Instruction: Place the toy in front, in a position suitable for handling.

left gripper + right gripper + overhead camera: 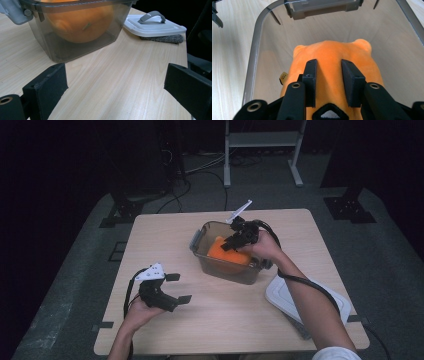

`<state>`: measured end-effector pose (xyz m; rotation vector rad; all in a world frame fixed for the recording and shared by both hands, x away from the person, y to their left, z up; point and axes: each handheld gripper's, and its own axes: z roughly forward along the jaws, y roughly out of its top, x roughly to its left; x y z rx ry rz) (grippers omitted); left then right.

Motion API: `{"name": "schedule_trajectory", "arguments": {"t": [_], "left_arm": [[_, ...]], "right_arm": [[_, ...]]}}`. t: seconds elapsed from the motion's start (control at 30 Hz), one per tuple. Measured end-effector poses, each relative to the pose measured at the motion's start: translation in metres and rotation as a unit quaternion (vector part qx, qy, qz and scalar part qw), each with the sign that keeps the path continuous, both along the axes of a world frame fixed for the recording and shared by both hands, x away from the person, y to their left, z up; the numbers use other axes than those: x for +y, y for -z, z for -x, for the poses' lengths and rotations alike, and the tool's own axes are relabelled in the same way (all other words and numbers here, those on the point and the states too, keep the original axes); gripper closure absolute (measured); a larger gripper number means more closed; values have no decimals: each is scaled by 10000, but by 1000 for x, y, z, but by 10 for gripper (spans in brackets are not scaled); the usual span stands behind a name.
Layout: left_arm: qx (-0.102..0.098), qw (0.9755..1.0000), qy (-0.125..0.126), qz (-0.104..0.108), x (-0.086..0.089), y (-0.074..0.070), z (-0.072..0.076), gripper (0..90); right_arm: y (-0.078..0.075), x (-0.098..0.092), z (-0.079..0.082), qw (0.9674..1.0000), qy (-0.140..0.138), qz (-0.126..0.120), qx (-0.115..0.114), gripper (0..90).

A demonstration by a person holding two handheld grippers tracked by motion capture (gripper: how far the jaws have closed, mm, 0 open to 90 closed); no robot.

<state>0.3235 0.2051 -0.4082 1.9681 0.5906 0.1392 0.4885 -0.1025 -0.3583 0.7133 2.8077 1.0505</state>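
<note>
My right tool (234, 241) is down inside the smoky translucent storage box (202, 260), which stands at the centre of the worktop (165, 232). Its jaws sit part-way apart over the back of the orange plush toy (332, 53); a narrow ridge of fur runs between the pads, but I cannot tell whether they press it, so I judge this a loose contact, not a firm grip. The toy lies on the floor of the box, its small ears toward twelve o'clock in the right gripper view.

I judge the toy light and soft. It will squash under the pads and spring back, and the short pile should give good friction, so it won't slip or break. The best hold is a deep pinch across the middle of the back, gathering stuffing as well as cloth. The ears and the small tag (284, 76) at nine o'clock of the body would only let it dangle and swing against the box walls.

My left tool (167, 290) hangs with its jaws wide apart and nothing between them, at eight o'clock from the box. The white lid (280, 292) with its grey handle lies on the worktop at four o'clock.
</note>
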Motion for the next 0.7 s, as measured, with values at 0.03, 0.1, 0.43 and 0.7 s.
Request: {"name": "schedule_trajectory", "arguments": {"t": [0.03,0.1,0.43,0.7], "left_arm": [[0,10000,0,1,0,0,0,37],[6,10000,4,1,0,0,0,37],[0,10000,12,-7,-1,0,0,37],[-21,10000,13,6,0,0,0,37]], "right_arm": [[0,0,0,10000,-1,2,3,658],[0,0,1,10000,20,11,18,657],[2,-1,1,10000,25,75,51,646],[2,-1,1,9999,48,84,99,605]]}}
